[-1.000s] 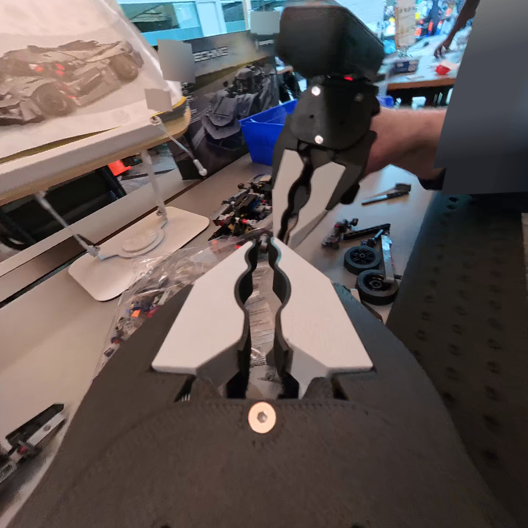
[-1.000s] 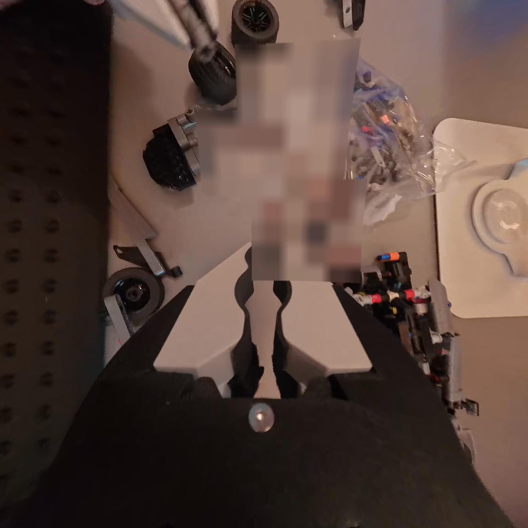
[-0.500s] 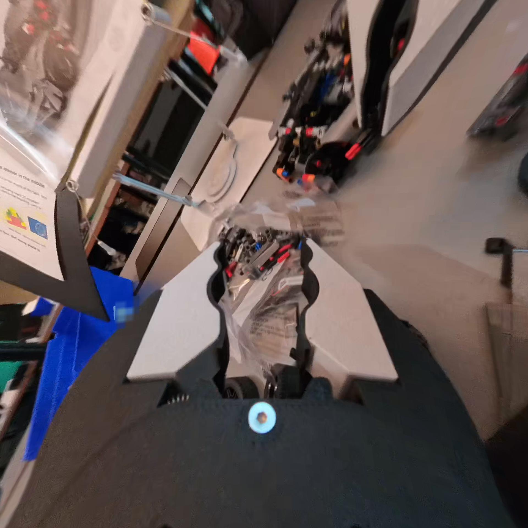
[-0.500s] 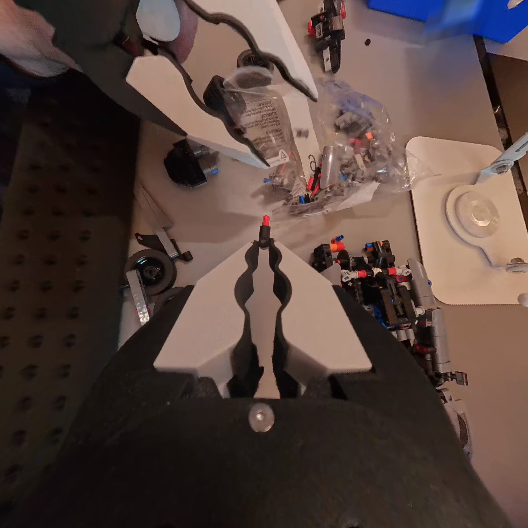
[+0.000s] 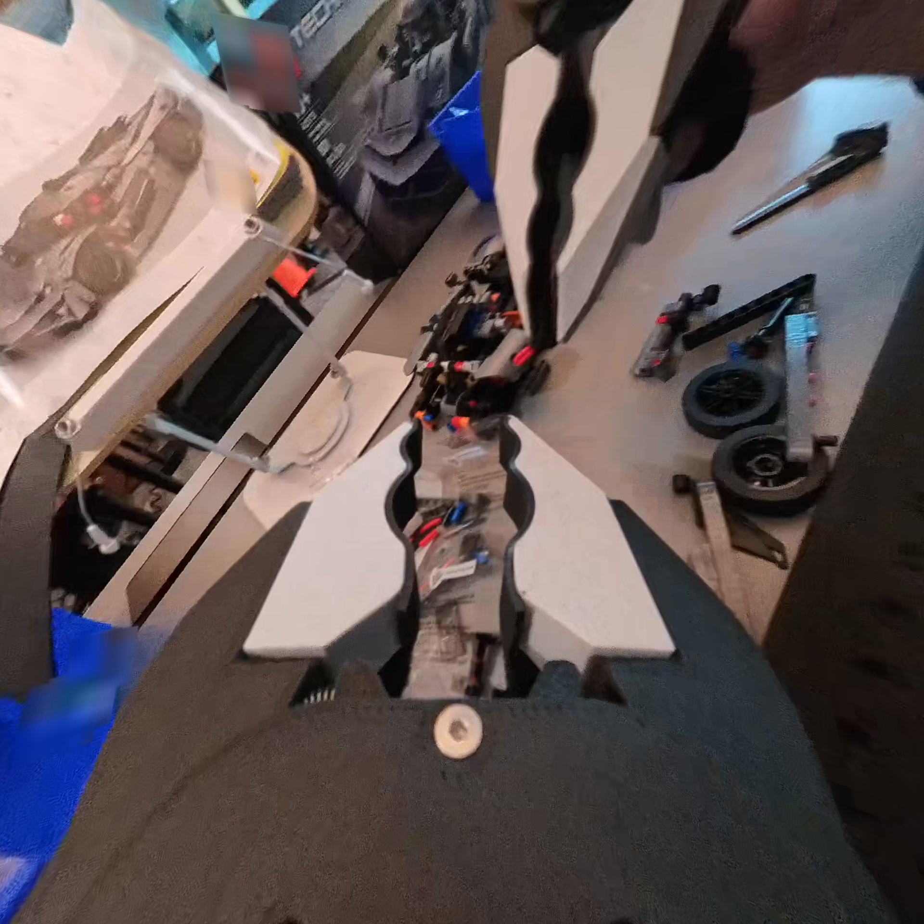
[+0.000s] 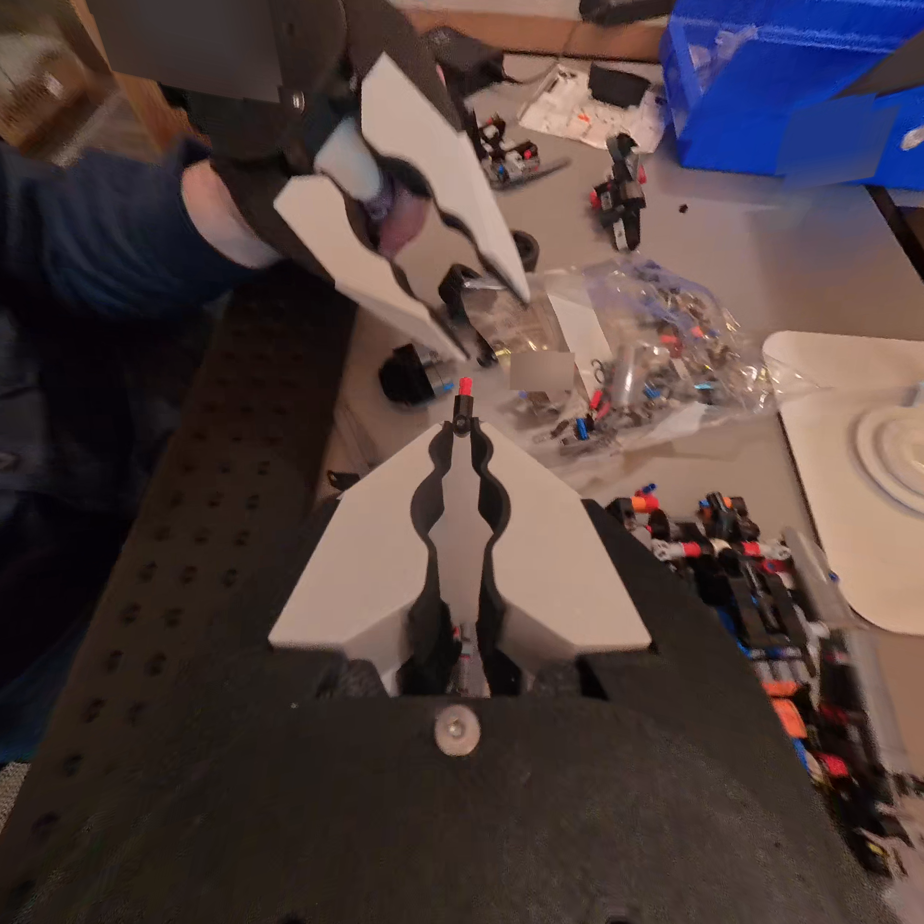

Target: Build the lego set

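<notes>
My right gripper (image 6: 462, 425) is shut on a small black connector with a red pin (image 6: 462, 400) that sticks out past its tips. A clear bag of loose Lego parts (image 6: 650, 360) lies on the table just beyond it. My left gripper (image 6: 495, 327) is open, its tips straddling the near end of the bag. In the left wrist view the bag (image 5: 450, 540) shows between the open left gripper (image 5: 460, 425). The right gripper (image 5: 542, 340) hangs tip-down there, beside the partly built black chassis (image 5: 465, 360). The chassis also shows in the right wrist view (image 6: 750, 575).
Two black wheels (image 5: 730, 400) and loose beams lie to the right, by a black perforated board (image 6: 200, 500). A white stand base (image 6: 875, 475) holds the instruction booklet (image 5: 100, 175). A blue bin (image 6: 800, 75) and small sub-assemblies (image 6: 620, 195) sit at the back. My hands' fingertips stand some 5 cm from each other.
My left gripper has opened and let go of the bag, which now rests on the table. My right gripper has drawn back with the black and red piece in its tips.
</notes>
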`<state>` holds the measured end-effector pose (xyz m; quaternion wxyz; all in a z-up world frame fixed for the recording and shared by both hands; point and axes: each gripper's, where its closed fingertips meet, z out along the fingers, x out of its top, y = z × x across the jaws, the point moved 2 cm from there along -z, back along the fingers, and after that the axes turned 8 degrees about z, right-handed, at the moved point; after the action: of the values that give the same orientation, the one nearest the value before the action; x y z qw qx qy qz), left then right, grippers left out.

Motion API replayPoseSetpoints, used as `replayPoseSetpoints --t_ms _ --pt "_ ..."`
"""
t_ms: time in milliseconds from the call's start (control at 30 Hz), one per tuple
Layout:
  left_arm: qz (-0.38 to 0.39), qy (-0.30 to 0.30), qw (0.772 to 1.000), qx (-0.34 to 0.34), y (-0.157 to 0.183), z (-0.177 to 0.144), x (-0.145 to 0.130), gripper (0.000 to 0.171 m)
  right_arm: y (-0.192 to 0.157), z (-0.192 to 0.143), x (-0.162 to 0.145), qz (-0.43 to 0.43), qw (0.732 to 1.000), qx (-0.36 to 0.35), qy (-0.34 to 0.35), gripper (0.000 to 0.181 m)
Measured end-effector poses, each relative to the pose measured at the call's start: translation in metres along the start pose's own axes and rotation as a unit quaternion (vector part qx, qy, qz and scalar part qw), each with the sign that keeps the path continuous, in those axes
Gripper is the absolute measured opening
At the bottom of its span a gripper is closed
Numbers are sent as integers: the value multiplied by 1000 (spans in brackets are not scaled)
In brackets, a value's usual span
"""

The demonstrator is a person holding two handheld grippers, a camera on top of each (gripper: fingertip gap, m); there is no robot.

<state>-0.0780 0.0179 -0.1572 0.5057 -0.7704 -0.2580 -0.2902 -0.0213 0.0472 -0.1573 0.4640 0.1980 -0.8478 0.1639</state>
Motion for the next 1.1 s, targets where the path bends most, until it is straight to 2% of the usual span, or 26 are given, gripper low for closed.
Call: replayPoseSetpoints --t_ms 67,167,400,800,1100 --pt "-18 12 999 -32 10 7 8 26 -2 1 1 -8 1000 5 6 5" --pt "-75 70 989 -104 25 6 23 22 -6 1 3 -20 1000 14 14 5" --pt "-147 122 968 -162 27 0 28 6 -16 4 6 -37 998 35 23 5" --pt "-183 154 955 -175 22 -10 29 4 -18 -2 9 -46 998 38 36 5" --pt "-166 150 959 -175 25 -10 30 2 -20 0 9 -51 997 37 33 5"
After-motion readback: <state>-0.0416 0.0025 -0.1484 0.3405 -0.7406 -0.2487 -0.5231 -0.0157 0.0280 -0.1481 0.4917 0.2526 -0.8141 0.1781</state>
